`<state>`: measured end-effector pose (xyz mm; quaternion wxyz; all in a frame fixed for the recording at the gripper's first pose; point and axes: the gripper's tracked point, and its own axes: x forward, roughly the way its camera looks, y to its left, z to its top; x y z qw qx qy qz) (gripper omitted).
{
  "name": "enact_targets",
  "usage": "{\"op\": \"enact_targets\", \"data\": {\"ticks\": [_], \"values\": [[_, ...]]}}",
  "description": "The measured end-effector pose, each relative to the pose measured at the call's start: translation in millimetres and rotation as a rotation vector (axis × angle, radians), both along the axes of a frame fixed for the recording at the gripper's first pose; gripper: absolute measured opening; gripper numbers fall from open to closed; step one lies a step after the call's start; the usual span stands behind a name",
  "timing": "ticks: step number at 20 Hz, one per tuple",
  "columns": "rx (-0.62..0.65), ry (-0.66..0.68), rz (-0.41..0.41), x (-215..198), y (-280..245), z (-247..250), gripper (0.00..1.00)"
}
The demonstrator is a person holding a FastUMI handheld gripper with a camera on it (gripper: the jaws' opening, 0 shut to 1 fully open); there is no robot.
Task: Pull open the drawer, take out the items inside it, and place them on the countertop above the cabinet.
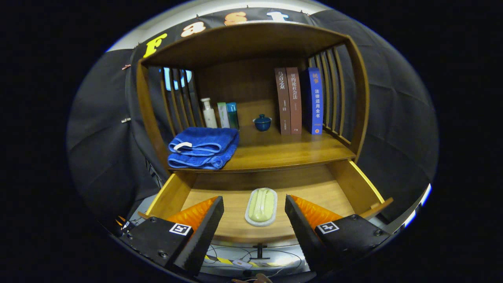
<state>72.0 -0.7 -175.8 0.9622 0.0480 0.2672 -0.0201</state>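
Note:
The wooden drawer [173, 194] stands pulled out below the countertop [283, 151] of the cabinet. On the drawer floor lies a pale green soap bar in a white oval dish [261, 206], lengthwise, just ahead of my fingers and between their lines. My gripper [254, 206] hovers above the drawer's front edge, open wide, with nothing between the fingertips. A small dark knob [259, 250] shows under the drawer front, between the fingers.
A folded blue towel [204, 147] lies on the countertop's left front. Behind it stand bottles [220, 114], a blue lidded cup [262, 122] and three upright books [298, 101] at the right. Slatted side walls and a top board enclose the countertop.

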Motion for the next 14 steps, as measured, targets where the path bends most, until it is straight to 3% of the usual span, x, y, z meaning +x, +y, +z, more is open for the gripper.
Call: {"op": "enact_targets", "data": {"ticks": [7,14], "values": [[-0.029,0.213,-0.018,58,-5,-50,1.00],[-0.019,0.433,-0.029,72,-14,-107,0.89]]}}
